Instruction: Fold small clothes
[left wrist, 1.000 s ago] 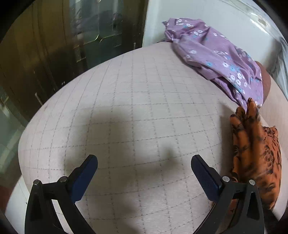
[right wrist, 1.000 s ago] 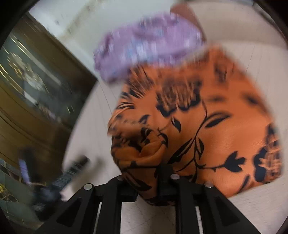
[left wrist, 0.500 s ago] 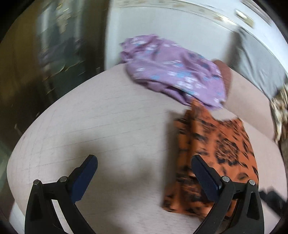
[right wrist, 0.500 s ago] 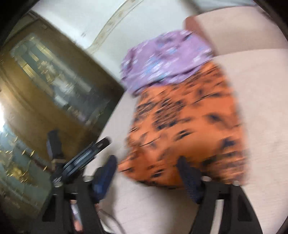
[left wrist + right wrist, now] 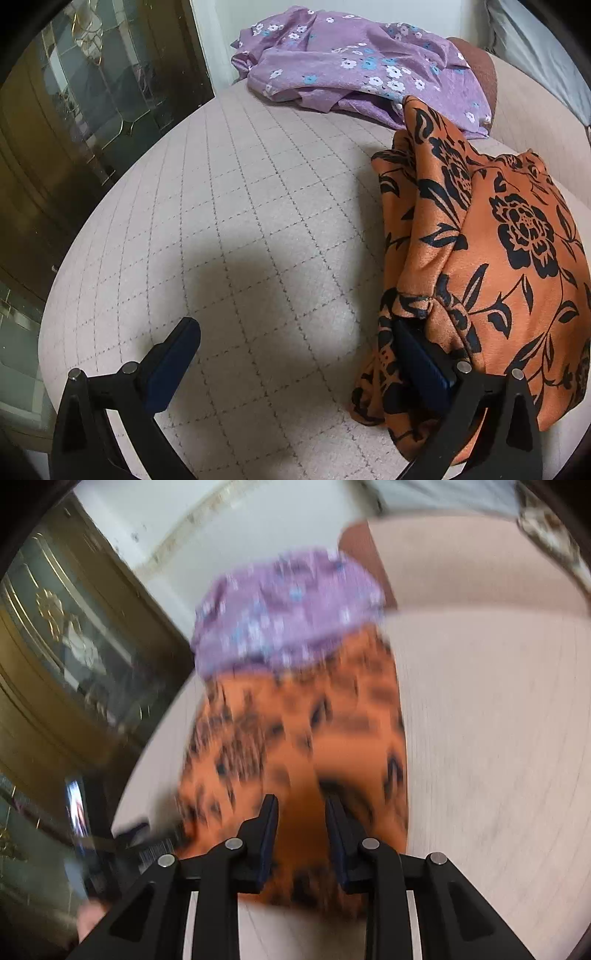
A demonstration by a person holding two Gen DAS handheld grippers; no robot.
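Since half a second back my left view has slid toward the orange floral garment point(image 5: 491, 266), which now fills the 3 o'clock side and drapes over my right-hand finger. Surface is a beige cushion point(image 5: 236, 221) with a stitched grid; a dark glass-front cabinet point(image 5: 85, 122) stands at 9 to 10 o'clock, pale wall behind. A purple flowered garment point(image 5: 354, 70) lies crumpled at 12 o'clock, its near edge touching the orange one's far tip. Left gripper point(image 5: 295, 362) has its jaws wide apart, nothing pinched; bare cushion and a shadow sit between them. Right view is motion-smeared, so print and folds are hard to read there, and the garment's near hem is cut off behind the fingers. Right gripper point(image 5: 301, 827) has just been closing, jaws now narrow with orange cloth point(image 5: 295, 746) between them; I can't tell if the pads actually press it. At 8 o'clock in that view a blurred dark shape, likely my other tool, can't be made out.
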